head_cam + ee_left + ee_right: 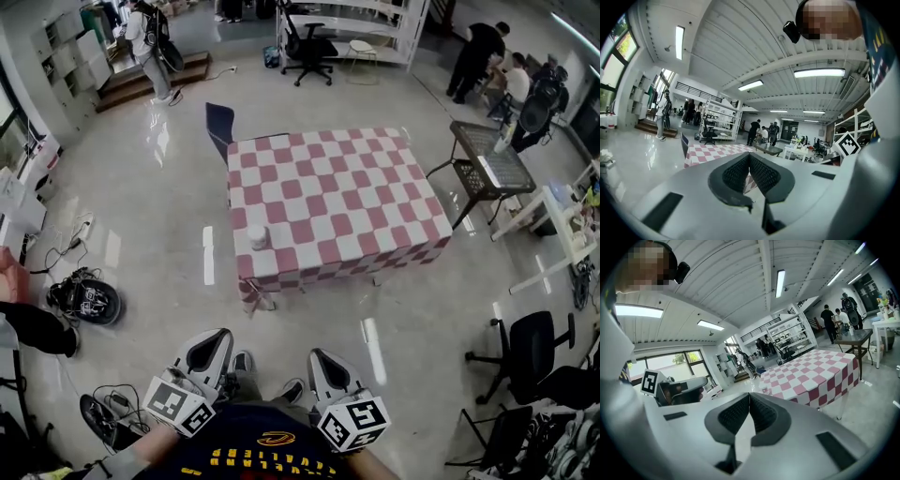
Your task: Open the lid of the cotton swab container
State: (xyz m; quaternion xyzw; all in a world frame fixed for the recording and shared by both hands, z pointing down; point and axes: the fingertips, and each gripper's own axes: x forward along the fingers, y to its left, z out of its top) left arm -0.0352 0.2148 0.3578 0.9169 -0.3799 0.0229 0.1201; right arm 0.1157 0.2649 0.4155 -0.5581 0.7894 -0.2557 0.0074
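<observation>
- Nearest the lens, the grey left gripper (750, 160) has its ribbed black pads pressed together at the tips, with nothing caught between them.
- Beside it, the grey right gripper (749, 399) is the same: its pads meet at the tips and hold nothing, and only pale floor shows through the slot behind them.
- Glossy pale floor (150, 187) fills the stretch ahead of both sets of jaws, lying between them and the table.
- Well ahead of the jaws stands the square table under a pink-and-white chequered cloth (347, 197), out of reach of either gripper. Both gripper views show it far off beyond the closed tips.
- On the table's near corner stands the small white cylindrical cotton swab container (258, 236), upright and well ahead of the jaws. It sits roughly between the lines the two grippers point along, somewhat nearer the left one's.
- Its lid is too small to tell apart from the body. I judge it unopened, since neither gripper is anywhere near it.
- By my reading, no part of the task is done yet. What remains is to close the gap to the table, part the jaws, steady the container's body with one gripper and work the lid off with the other.
</observation>
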